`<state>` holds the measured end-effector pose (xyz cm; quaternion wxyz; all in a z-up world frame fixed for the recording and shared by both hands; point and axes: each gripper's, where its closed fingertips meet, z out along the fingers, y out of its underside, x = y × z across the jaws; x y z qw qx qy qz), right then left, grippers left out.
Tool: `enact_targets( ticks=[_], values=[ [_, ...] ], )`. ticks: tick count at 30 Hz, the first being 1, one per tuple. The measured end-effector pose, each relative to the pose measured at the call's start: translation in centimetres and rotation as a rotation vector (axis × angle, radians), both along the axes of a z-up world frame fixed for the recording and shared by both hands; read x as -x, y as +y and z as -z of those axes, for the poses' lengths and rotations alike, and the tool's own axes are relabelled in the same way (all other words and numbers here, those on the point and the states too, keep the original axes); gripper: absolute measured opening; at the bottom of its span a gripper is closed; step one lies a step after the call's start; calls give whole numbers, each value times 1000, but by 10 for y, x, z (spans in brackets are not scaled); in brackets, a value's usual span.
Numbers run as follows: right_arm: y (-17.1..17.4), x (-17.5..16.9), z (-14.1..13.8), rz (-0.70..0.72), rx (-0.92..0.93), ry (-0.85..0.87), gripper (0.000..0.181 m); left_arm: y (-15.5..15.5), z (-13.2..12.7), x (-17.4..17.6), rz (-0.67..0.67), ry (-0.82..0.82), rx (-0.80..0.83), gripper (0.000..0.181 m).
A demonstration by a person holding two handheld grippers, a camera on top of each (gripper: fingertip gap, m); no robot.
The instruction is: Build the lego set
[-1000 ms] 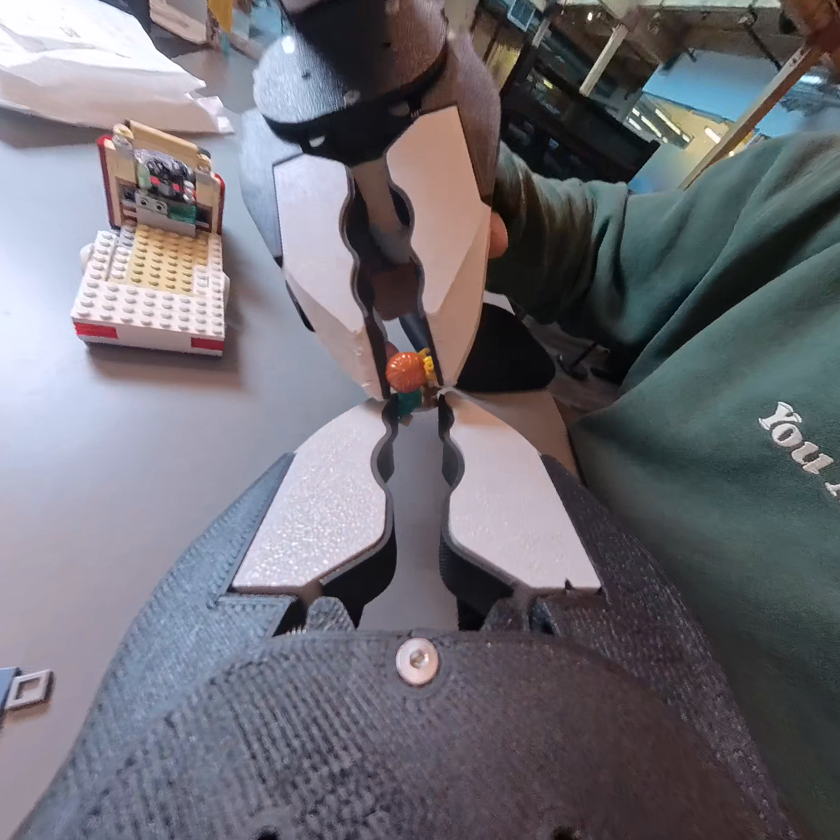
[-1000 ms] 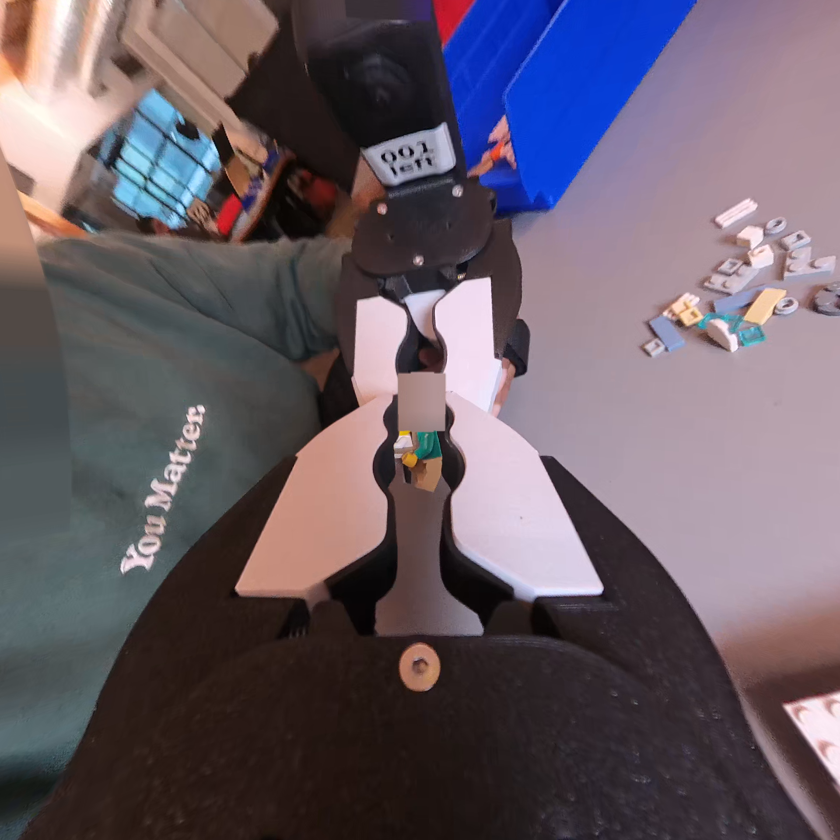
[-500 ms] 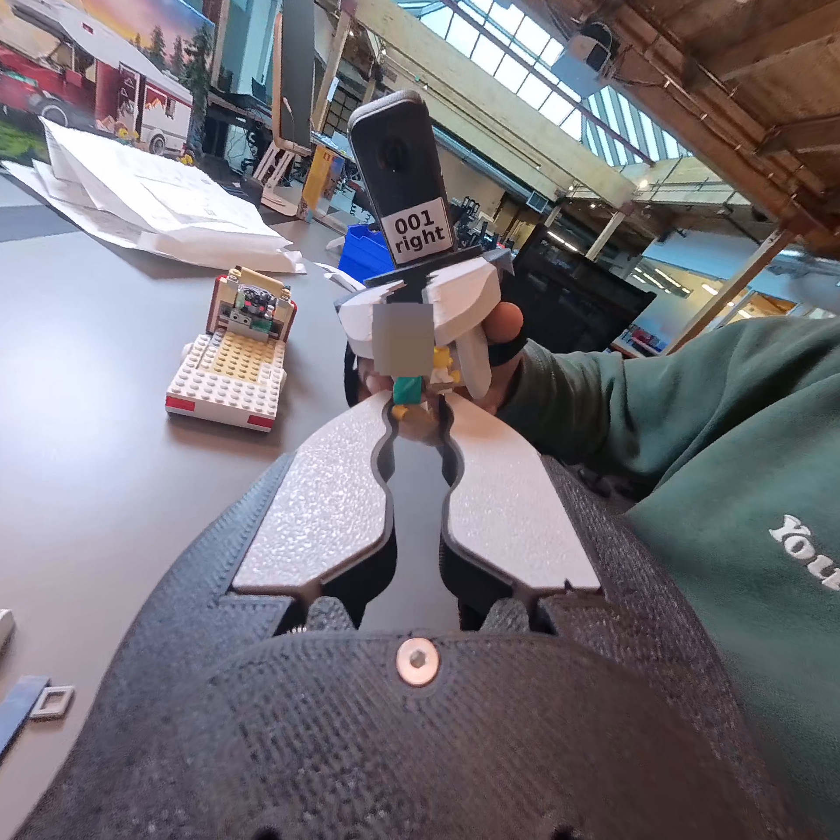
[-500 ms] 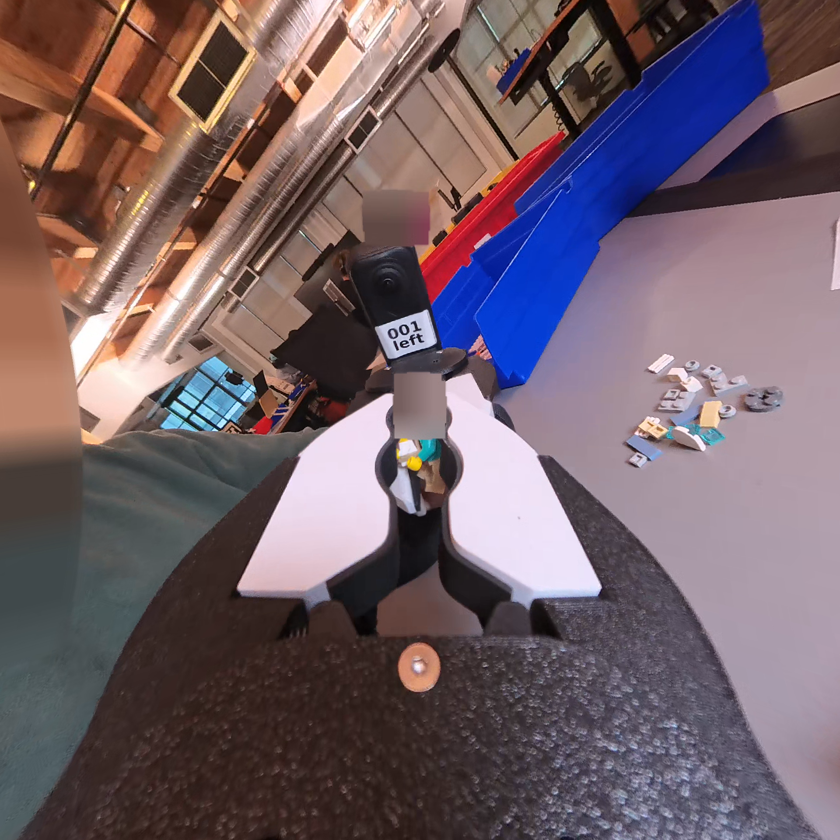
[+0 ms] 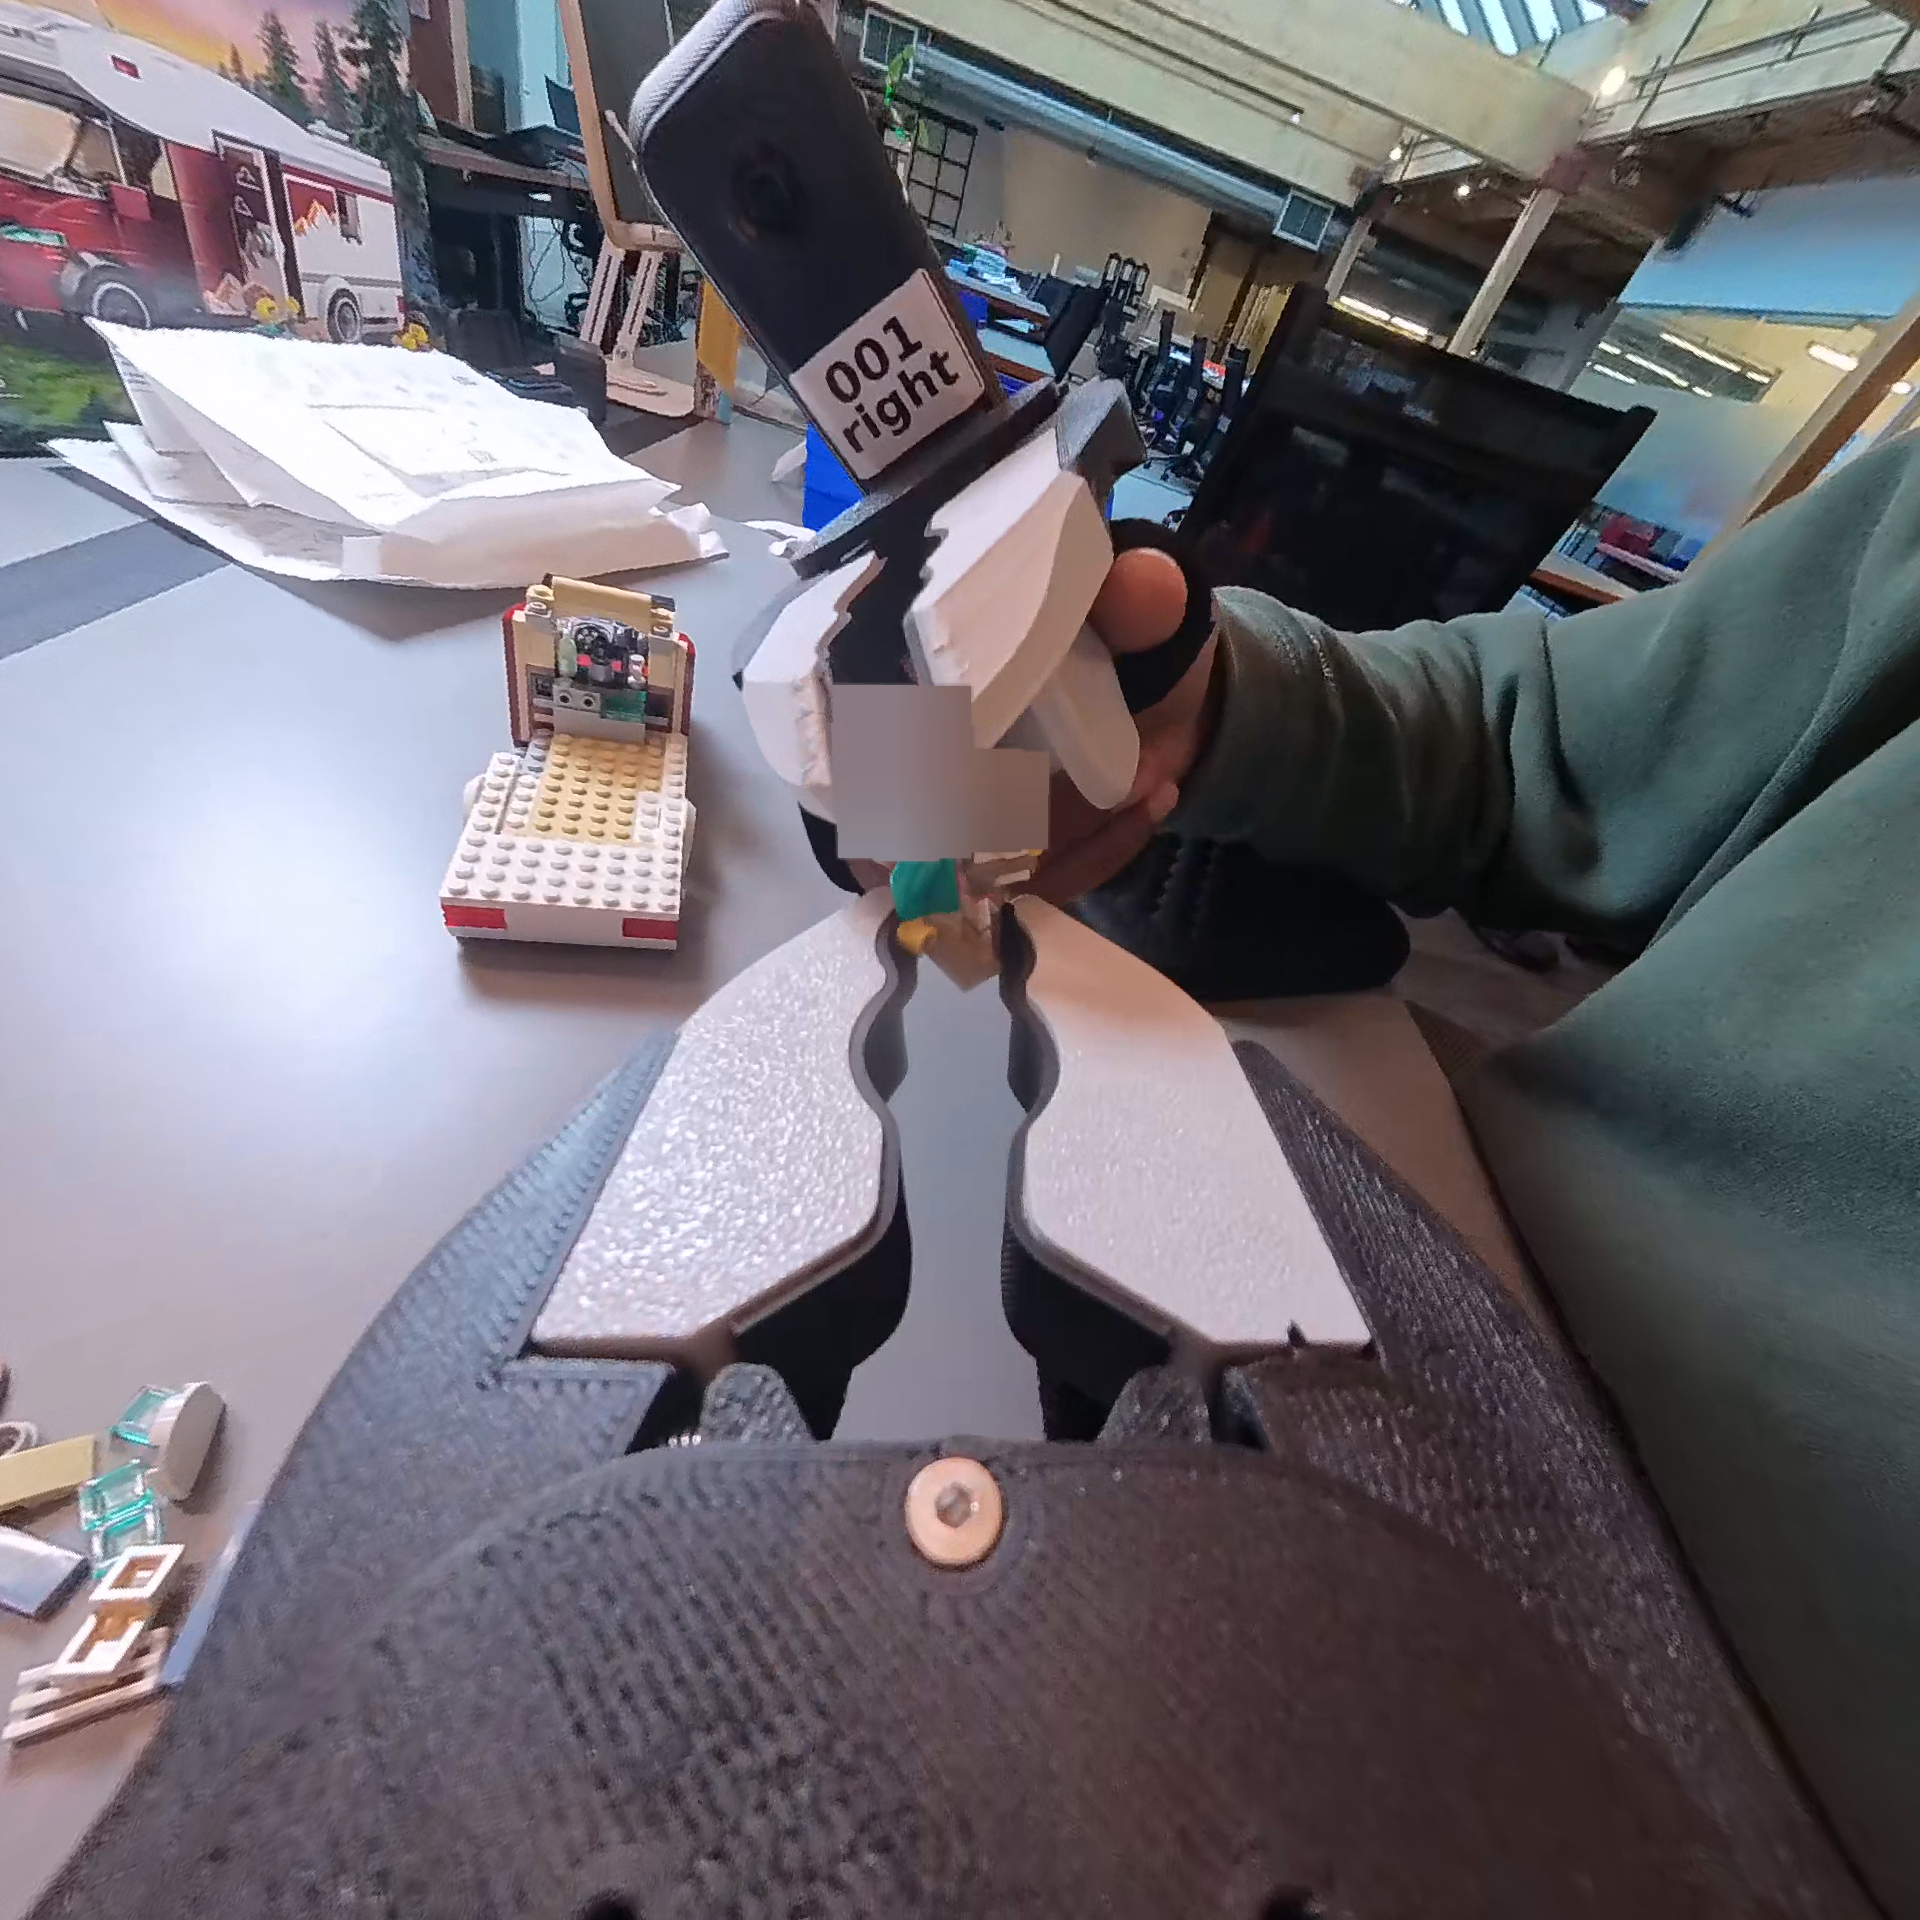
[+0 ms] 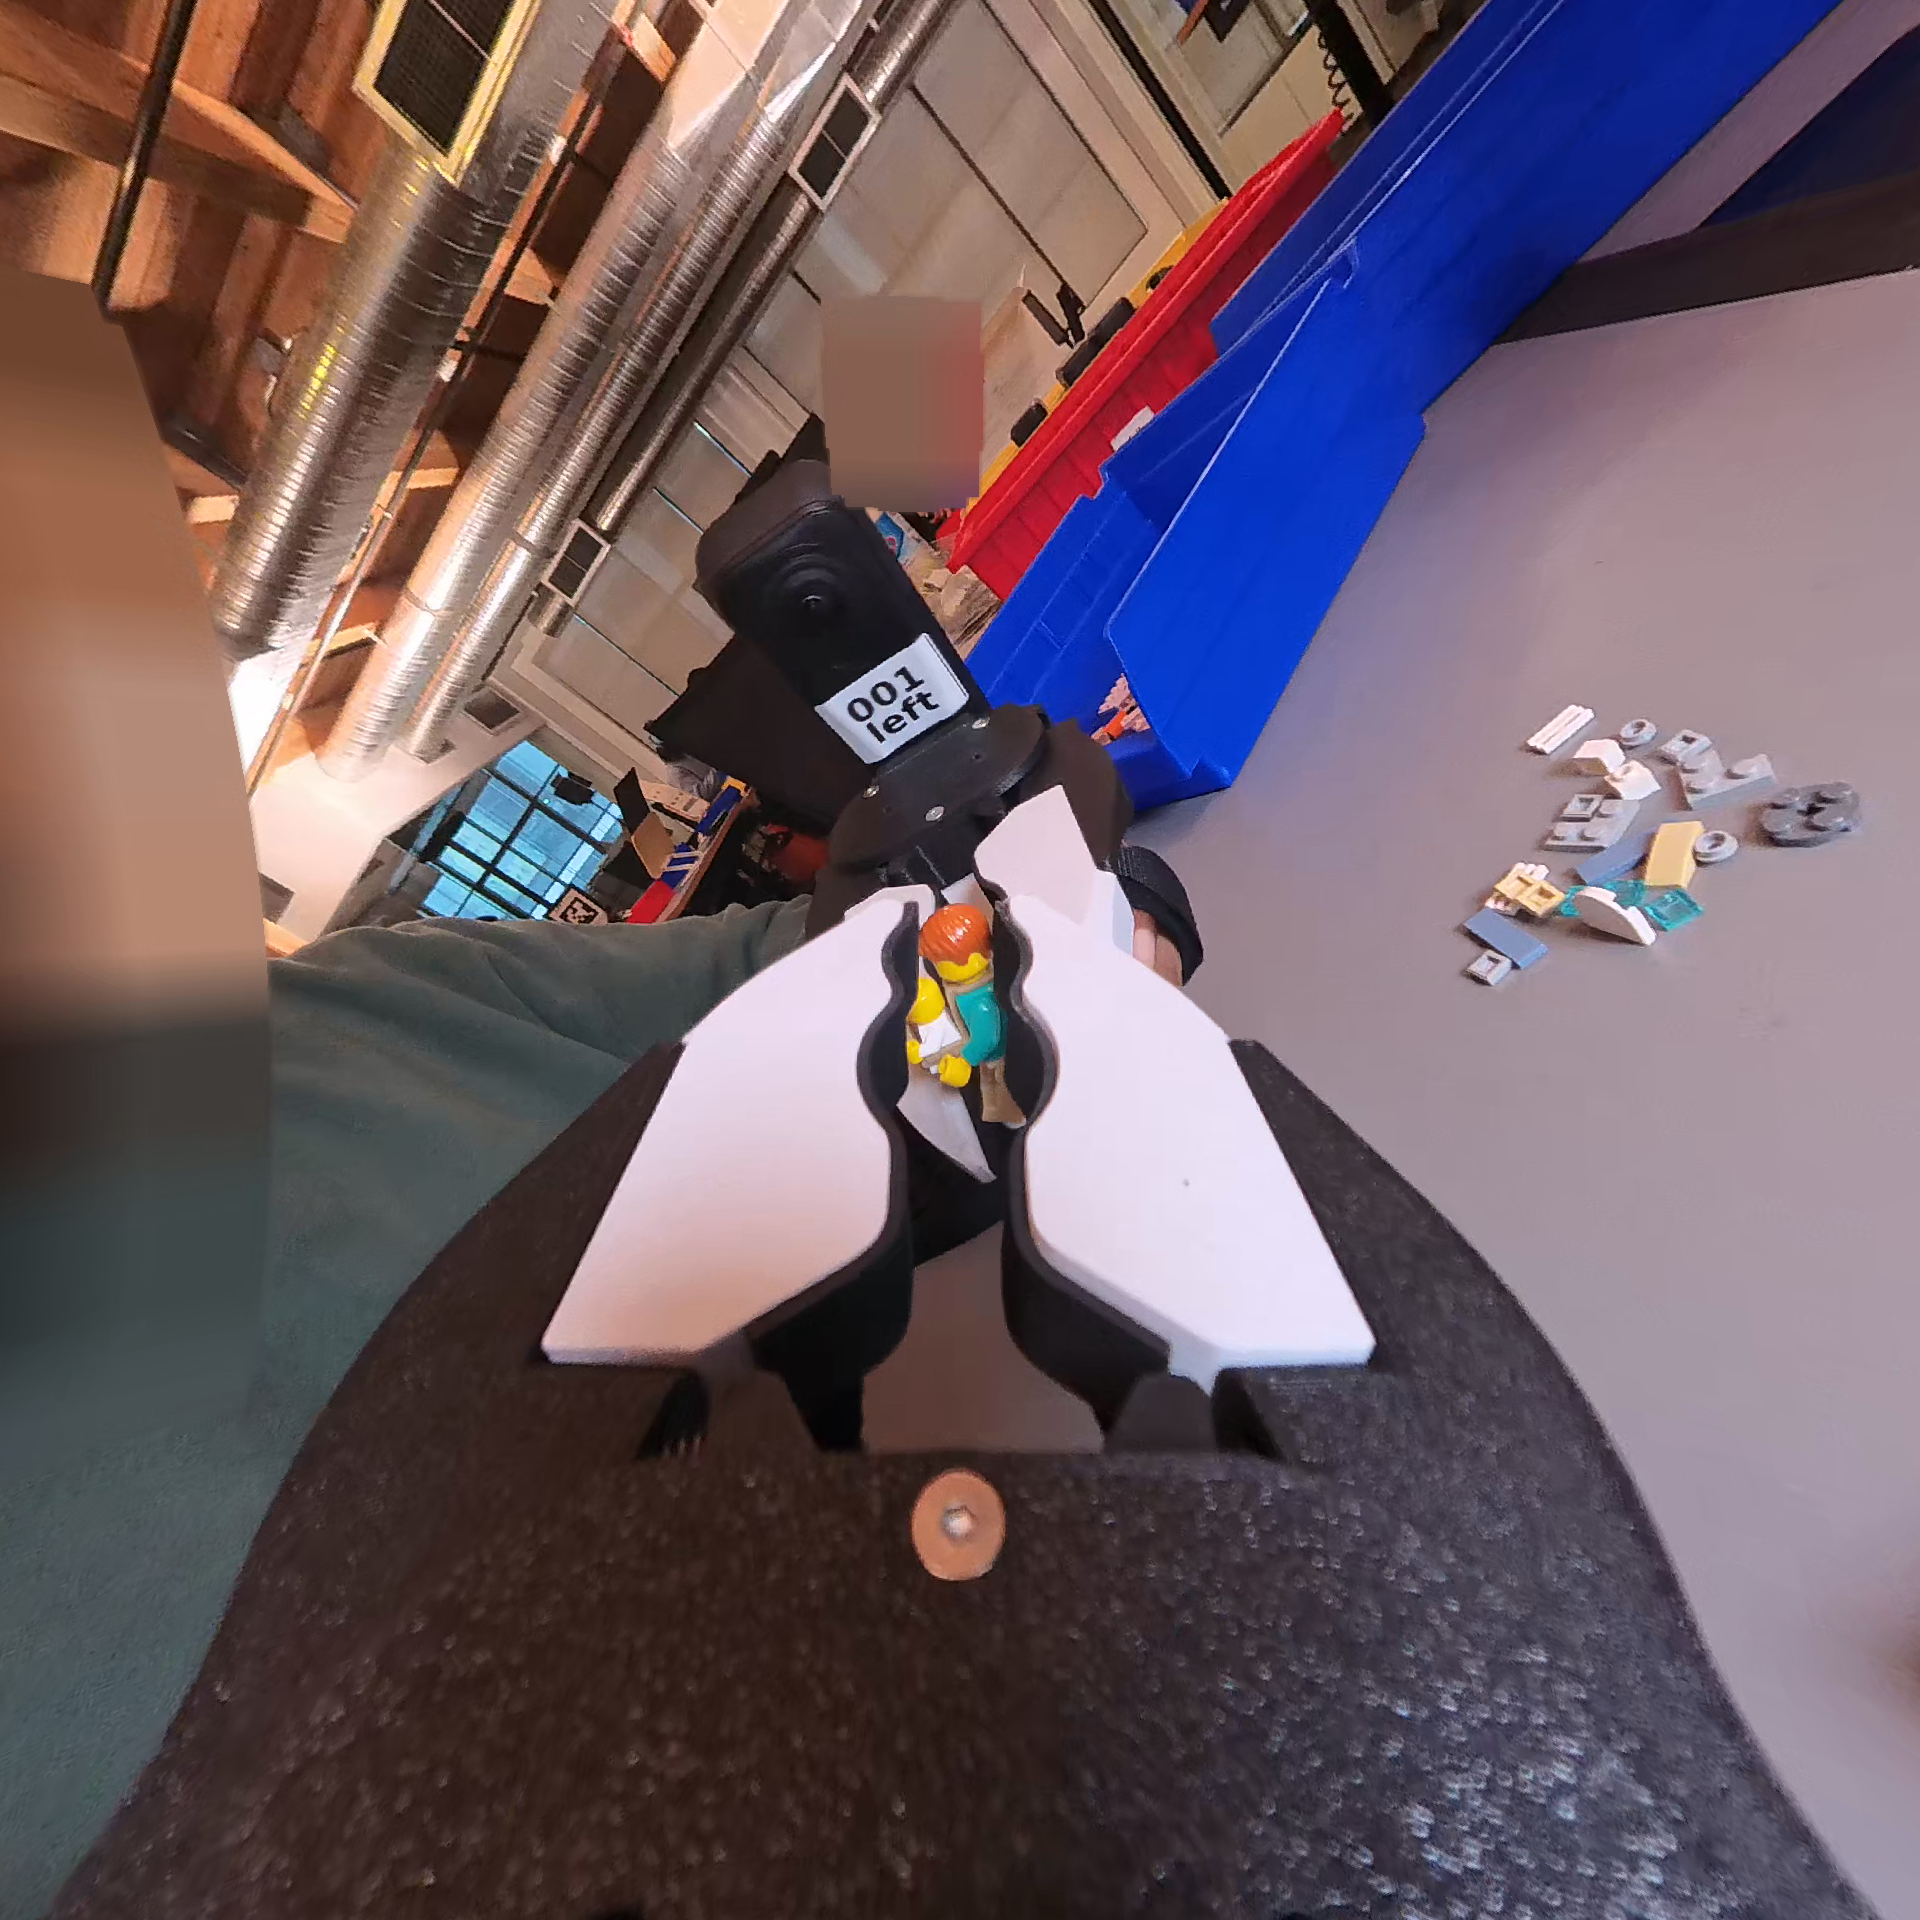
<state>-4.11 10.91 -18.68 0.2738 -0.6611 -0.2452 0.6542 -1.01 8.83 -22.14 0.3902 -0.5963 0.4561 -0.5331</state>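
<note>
The two tools meet in the air in front of the person. The right hand-held gripper (image 6: 951,940) is closed around a small minifigure (image 6: 961,1013) with orange hair and a teal top, and the left hand-held gripper (image 5: 951,925) pinches the same figure at its tan legs, its fingers almost together. On the grey tabletop (image 5: 260,1039) behind stands the half-built vehicle base (image 5: 577,805), without walls or roof. Many loose pieces (image 6: 1631,847) lie unused, so I judge most of the build remains.
</note>
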Motion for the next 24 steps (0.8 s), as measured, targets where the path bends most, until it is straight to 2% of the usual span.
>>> enact_targets(
  ticks=[7,12,15,17,20,24],
  values=[
    [3,-1,3,-4,55,40,13,3,5,1,-21,34,-78,15],
    [4,-1,-2,27,-6,64,13,2,-1,1,-10,-26,-14,14],
    [6,-2,-8,80,-94,64,13,4,-7,1,-16,-74,70,23],
    [7,-3,-12,109,-132,73,13,7,-7,1,-42,-84,92,10],
    [8,-4,-15,142,-182,65,13,10,-10,3,-64,-100,115,9],
    [6,-2,-17,158,-210,59,13,12,-9,4,-101,-75,41,8]
  ],
)
